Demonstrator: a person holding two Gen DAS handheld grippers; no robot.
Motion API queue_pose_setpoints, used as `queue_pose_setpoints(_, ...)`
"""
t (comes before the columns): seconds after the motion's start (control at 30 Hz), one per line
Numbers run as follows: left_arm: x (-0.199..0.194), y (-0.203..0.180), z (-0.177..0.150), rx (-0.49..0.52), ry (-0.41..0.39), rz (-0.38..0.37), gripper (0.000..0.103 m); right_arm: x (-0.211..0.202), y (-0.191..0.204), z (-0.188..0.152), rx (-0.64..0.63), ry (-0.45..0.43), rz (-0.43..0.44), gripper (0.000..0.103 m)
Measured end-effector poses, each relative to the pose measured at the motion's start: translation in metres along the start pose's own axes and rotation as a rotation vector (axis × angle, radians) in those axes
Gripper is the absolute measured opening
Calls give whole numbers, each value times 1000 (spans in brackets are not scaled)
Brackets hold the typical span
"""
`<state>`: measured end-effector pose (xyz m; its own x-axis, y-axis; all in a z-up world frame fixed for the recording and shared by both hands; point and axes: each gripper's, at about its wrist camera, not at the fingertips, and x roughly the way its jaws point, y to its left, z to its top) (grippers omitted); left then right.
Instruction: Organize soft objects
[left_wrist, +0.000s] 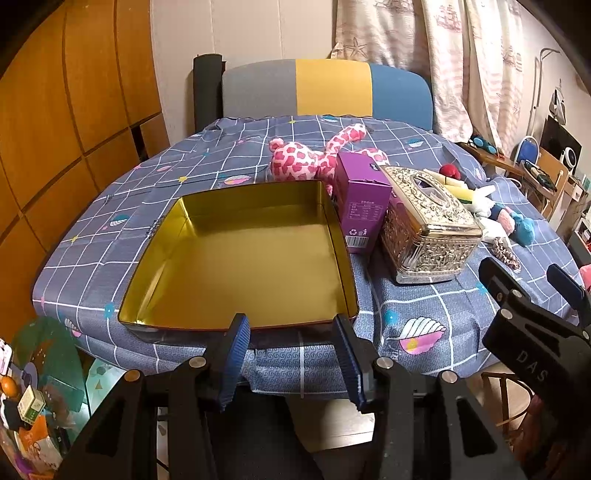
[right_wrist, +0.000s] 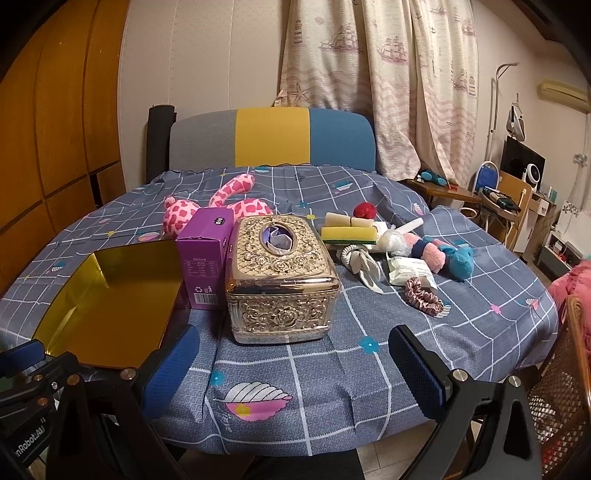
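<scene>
From my left wrist camera the pink spotted plush (left_wrist: 295, 162) is half hidden behind the gold tin (left_wrist: 240, 254) and the purple carton (left_wrist: 360, 206), and the pile of soft things at the table's (left_wrist: 92, 258) right edge is mostly blocked by the ornate tissue box (left_wrist: 424, 225). My right wrist camera opens that pile up: a yellow sponge (right_wrist: 349, 235), a red ball (right_wrist: 364, 210), a pink-and-blue plush (right_wrist: 443, 254), a white wipes pack (right_wrist: 408, 271) and a pink scrunchie (right_wrist: 424, 297), all clustered toward the right edge. What the white bundle beside the sponge is I cannot make out. The tin sits empty near the front left edge. My left gripper (left_wrist: 291, 354) hangs half open over the front edge, holding nothing. My right gripper (right_wrist: 295, 369) stands wide, empty, at the front edge.
</scene>
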<state>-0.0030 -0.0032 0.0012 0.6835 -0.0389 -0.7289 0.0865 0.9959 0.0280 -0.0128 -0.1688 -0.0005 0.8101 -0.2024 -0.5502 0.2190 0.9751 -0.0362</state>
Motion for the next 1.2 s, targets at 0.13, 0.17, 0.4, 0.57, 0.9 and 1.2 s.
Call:
queue_pose_setpoints(0.13, 0, 0, 0, 0, 0, 0, 47, 0, 0, 0, 1, 0, -2, 103)
queue_pose_setpoints(0.17, 0, 0, 0, 1, 1, -1, 47, 0, 0, 1, 1, 0, -2, 103)
queue_pose_setpoints(0.4, 1, -2, -1, 7, 3, -1, 47, 0, 0, 0, 1, 0, -2, 103)
queue_pose_setpoints(0.57, 1, -2, -2, 8, 4, 0, 47, 0, 0, 0, 3, 2, -1, 103)
queue_pose_setpoints(0.9, 10, -4, -1, 23, 27, 11, 47, 4, -5, 1, 28, 19, 4, 103)
queue_pose_setpoints(1.2, 38, -19, 4, 70, 133, -183, 47, 29, -57, 10, 146, 89, -84, 103)
